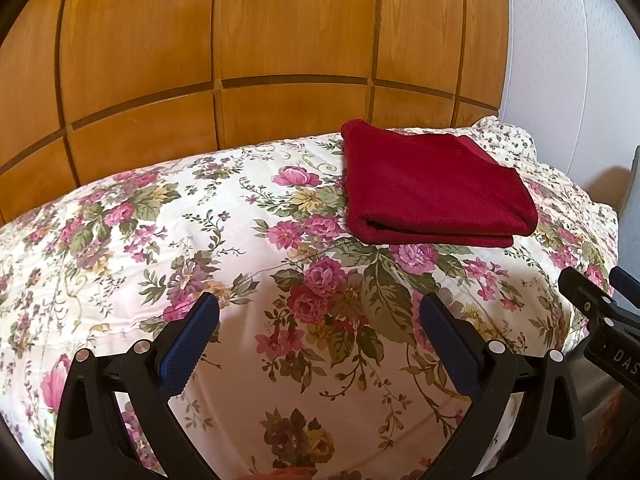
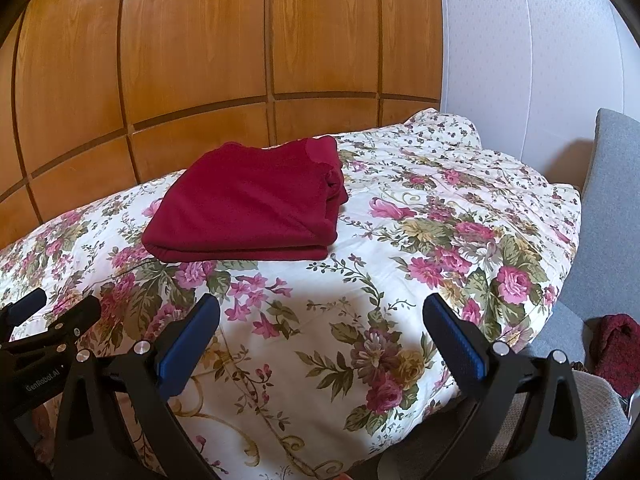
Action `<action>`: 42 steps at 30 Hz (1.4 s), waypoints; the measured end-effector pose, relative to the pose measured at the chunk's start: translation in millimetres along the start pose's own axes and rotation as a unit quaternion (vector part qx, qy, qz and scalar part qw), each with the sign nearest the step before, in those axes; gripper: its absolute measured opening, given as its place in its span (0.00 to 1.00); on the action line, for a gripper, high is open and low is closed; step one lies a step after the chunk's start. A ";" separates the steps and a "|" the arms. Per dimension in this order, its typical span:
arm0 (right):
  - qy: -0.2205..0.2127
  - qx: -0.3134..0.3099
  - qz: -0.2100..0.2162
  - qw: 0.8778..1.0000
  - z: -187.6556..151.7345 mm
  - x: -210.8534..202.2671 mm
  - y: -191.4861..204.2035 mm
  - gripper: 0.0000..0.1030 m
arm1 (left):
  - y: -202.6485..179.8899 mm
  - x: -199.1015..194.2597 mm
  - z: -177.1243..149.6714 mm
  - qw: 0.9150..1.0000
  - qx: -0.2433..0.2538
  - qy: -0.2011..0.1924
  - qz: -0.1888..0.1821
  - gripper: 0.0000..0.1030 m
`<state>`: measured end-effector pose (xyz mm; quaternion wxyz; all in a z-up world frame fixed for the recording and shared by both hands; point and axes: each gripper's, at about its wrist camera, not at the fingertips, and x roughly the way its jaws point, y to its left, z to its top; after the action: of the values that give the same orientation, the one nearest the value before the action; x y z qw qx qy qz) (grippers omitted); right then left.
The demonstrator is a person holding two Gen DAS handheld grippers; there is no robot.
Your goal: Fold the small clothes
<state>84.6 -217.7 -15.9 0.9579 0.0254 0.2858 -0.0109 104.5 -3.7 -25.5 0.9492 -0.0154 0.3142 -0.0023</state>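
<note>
Dark red knit, the folded garment is lying in a neat, layered rectangle on the floral quilt, toward the wooden panelled wall. You are looking at something soft, light and limp, I judge; its layers are likely to slide apart if you pinch only the top one, so take the thick folded edge facing you, through all layers. Your left gripper and right gripper are both hovering over the quilt with jaws wide apart, holding nothing. Another dark red cloth is sitting on the grey chair.
</note>
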 end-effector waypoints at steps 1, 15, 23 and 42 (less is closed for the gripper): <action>0.000 0.000 0.001 1.000 0.0 0.3 -0.2 0.98 | -0.6 0.0 -0.3 1.000 0.000 0.001 0.000 0.96; 0.001 -0.001 0.002 1.000 -0.7 0.3 0.9 0.98 | -4.7 -3.3 -0.5 1.000 0.019 0.002 0.002 0.96; 0.002 -0.001 0.004 1.000 -1.1 0.3 0.2 0.98 | -8.7 -3.6 -0.6 1.000 0.027 0.004 -0.004 0.96; 0.005 -0.003 0.008 1.000 -2.5 2.8 -1.1 0.98 | -10.1 -0.8 -0.8 1.000 0.023 0.016 -0.008 0.96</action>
<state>85.5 -218.6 -19.6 0.9565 0.0245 0.2905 -0.0023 103.4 -13.8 -25.4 0.9442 0.0039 0.3289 -0.0171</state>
